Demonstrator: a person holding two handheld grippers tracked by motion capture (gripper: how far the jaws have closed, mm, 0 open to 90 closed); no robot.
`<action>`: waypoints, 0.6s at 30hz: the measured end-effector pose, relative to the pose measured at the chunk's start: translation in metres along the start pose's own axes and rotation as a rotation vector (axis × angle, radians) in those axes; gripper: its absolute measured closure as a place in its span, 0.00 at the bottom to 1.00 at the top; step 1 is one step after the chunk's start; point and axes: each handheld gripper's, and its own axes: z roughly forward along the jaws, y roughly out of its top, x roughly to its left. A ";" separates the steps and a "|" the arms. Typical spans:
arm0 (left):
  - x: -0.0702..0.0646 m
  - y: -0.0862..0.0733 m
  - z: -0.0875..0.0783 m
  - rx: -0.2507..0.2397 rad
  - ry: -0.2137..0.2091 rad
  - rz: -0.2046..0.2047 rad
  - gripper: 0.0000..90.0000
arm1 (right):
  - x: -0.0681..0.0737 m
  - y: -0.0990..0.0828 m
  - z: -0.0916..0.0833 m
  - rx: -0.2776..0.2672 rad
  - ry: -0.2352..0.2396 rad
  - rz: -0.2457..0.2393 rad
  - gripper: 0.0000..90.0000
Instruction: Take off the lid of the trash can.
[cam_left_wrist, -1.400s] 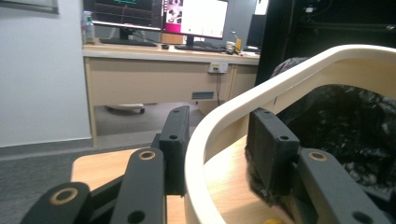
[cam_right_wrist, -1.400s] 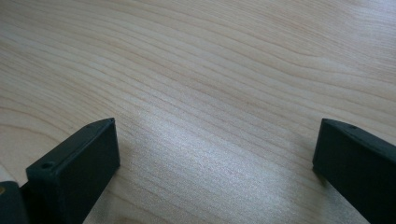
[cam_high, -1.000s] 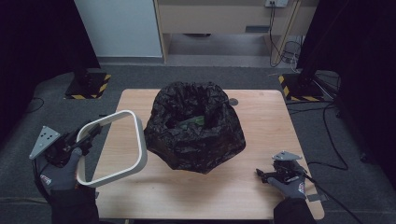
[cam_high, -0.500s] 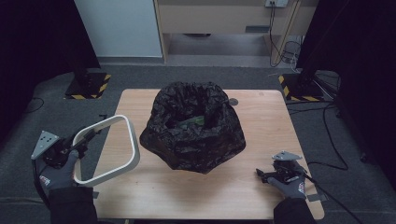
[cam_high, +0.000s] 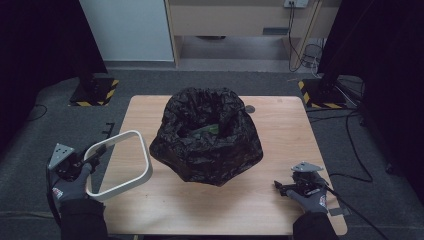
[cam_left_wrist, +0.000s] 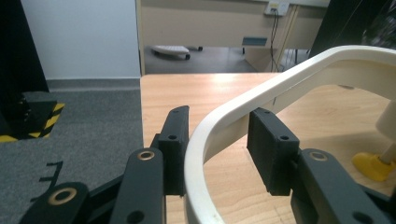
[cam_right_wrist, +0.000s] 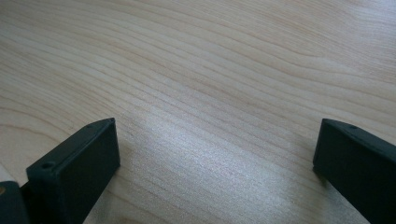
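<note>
Left gripper (cam_high: 95, 154) clamped on white ring (cam_high: 131, 170), left of bag (cam_high: 207, 145) at table (cam_high: 280, 130) edge. Right gripper (cam_high: 281, 186), jaws apart, right-front of bag.

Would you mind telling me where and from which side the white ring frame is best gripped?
Grip the white ring frame on its thin rim, ideally a straight side, from the table's left edge. The band is flat and narrow, so the jaws can straddle it, one inside the loop and one outside, as the left gripper does at a rounded corner.
</note>
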 end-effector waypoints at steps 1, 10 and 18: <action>0.000 -0.002 0.002 0.007 0.000 0.000 0.66 | 0.000 0.000 0.000 0.000 0.000 0.000 0.01; -0.014 -0.020 0.027 0.101 -0.014 0.030 0.66 | 0.000 0.000 0.000 0.000 0.001 0.001 0.01; -0.029 -0.036 0.046 0.184 -0.033 0.071 0.66 | 0.000 0.000 0.000 0.000 0.001 0.001 0.01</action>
